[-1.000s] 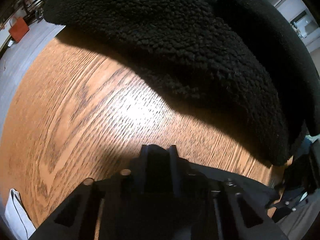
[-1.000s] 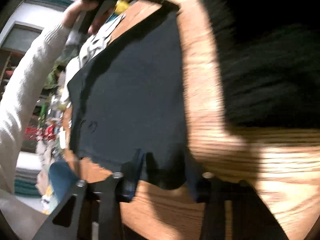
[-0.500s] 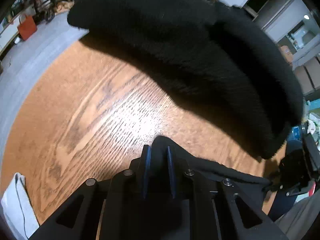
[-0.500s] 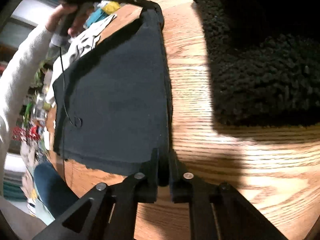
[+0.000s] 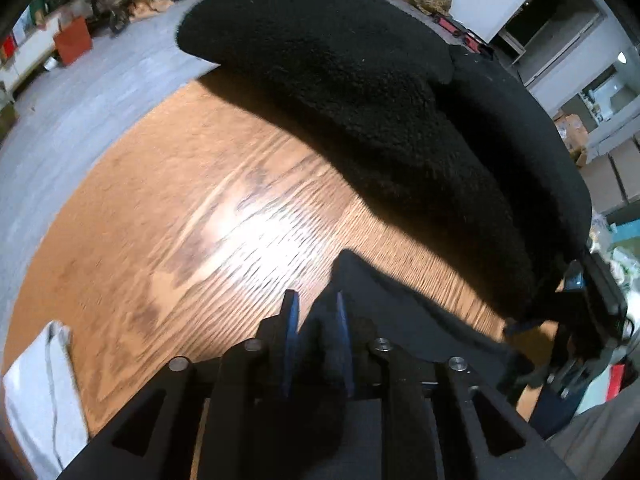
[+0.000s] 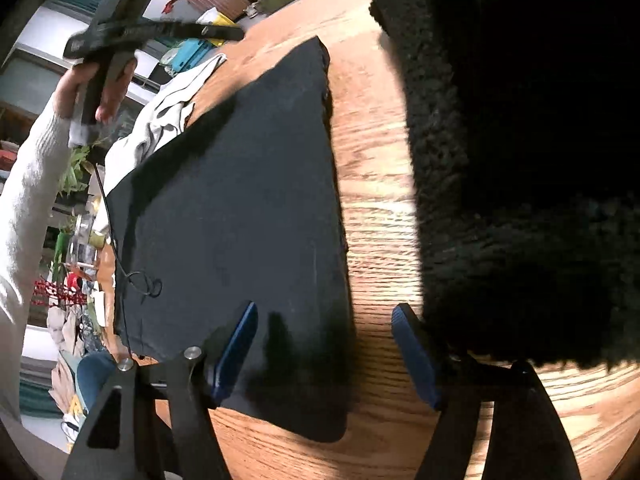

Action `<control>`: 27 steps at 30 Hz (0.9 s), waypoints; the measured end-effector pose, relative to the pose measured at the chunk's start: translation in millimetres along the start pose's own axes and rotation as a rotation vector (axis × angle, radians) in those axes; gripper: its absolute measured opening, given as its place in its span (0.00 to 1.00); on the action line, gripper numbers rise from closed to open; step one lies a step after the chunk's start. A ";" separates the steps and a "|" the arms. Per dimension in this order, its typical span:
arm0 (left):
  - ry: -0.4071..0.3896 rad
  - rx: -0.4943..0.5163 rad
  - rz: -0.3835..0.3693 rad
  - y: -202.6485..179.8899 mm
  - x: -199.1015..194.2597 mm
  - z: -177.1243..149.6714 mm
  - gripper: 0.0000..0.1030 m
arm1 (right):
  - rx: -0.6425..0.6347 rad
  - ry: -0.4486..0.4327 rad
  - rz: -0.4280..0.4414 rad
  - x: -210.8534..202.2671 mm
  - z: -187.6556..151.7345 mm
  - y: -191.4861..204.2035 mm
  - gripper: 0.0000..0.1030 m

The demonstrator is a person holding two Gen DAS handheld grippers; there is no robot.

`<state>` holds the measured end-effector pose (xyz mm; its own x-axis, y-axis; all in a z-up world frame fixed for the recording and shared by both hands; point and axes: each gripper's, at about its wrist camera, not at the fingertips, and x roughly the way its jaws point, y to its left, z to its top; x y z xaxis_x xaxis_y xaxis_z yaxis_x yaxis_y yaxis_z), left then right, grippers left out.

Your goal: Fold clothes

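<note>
A dark navy garment [image 6: 240, 216] lies flat on the wooden table [image 6: 380, 160]. My right gripper [image 6: 324, 344] is open, its blue pads on either side of the garment's near right corner. In the left wrist view my left gripper [image 5: 314, 312] has its blue pads close together with a fold of the navy garment [image 5: 400, 320] between them. In the right wrist view the left gripper [image 6: 232, 34] is held above the garment's far corner, apart from the cloth. Whether it grips is unclear.
A thick black fleece [image 5: 360, 92] lies on the table just beyond the navy garment, also at right in the right wrist view [image 6: 520, 200]. A pale grey garment [image 6: 168, 116] lies at the far left edge. Bare wood lies between the fleece and navy cloth.
My right gripper has opened and let go of the garment's corner. The left gripper has lifted off the far corner, and the garment now lies flat.
</note>
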<state>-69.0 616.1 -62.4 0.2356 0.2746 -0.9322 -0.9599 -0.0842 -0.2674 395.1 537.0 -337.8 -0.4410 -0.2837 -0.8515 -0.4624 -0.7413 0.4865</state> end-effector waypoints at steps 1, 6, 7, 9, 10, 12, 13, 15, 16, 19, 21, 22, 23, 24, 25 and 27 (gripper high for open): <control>0.029 0.009 -0.013 -3.4 10.3 6.1 0.37 | -0.002 -0.004 0.001 1.1 -0.7 0.8 0.72; 0.130 0.069 -0.010 -19.7 49.8 21.6 0.43 | -0.010 -0.017 0.023 -2.1 -4.8 -4.1 0.72; 0.138 0.075 -0.004 -21.6 56.1 23.5 0.43 | -0.013 -0.015 0.024 -2.5 -5.1 -4.5 0.72; 0.152 0.093 0.009 -26.4 63.8 24.1 0.43 | -0.018 -0.010 0.026 -3.4 -5.2 -5.2 0.72; 0.154 0.110 0.018 -30.0 67.4 22.8 0.41 | -0.018 -0.007 0.024 -4.0 -5.4 -5.8 0.72; 0.155 0.145 0.035 -36.8 73.1 20.1 0.19 | -0.018 -0.001 0.020 -5.0 -5.7 -6.6 0.72; 0.146 0.165 0.047 -39.5 72.4 18.2 0.08 | -0.018 0.001 0.019 -5.4 -5.5 -6.9 0.72; 0.131 0.178 0.040 -40.4 67.2 15.0 0.03 | -0.017 0.002 0.021 -5.7 -4.4 -7.4 0.72; 0.120 0.177 0.033 -39.3 61.9 13.8 0.03 | -0.015 0.003 0.022 -5.8 -3.7 -7.6 0.72; 0.087 0.177 0.012 -36.3 43.8 10.1 0.02 | -0.014 -0.003 0.034 -5.4 -2.6 -7.3 0.73; 0.082 0.175 0.006 -34.2 36.9 8.6 0.02 | -0.016 -0.004 0.036 -5.1 -1.7 -6.1 0.75; 0.086 0.177 0.010 -33.6 35.6 7.7 0.02 | -0.020 -0.003 0.034 -4.9 -1.2 -5.1 0.76; 0.092 0.182 0.017 -33.5 35.8 6.6 0.02 | -0.022 -0.001 0.030 -4.4 -0.6 -3.9 0.76; 0.100 0.186 0.023 -33.6 37.3 5.6 0.02 | -0.024 0.000 0.025 -3.9 -0.1 -2.7 0.76; 0.105 0.190 0.028 -33.7 39.0 5.0 0.02 | -0.026 0.001 0.017 -3.5 0.0 -1.6 0.76; 0.111 0.193 0.032 -34.4 40.2 3.1 0.02 | -0.032 0.003 0.001 -2.4 0.3 1.1 0.76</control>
<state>-27.0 633.1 -90.0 0.2094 0.1667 -0.9635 -0.9760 0.0967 -0.1953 395.4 537.0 -335.2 -0.4389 -0.2866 -0.8516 -0.4374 -0.7597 0.4811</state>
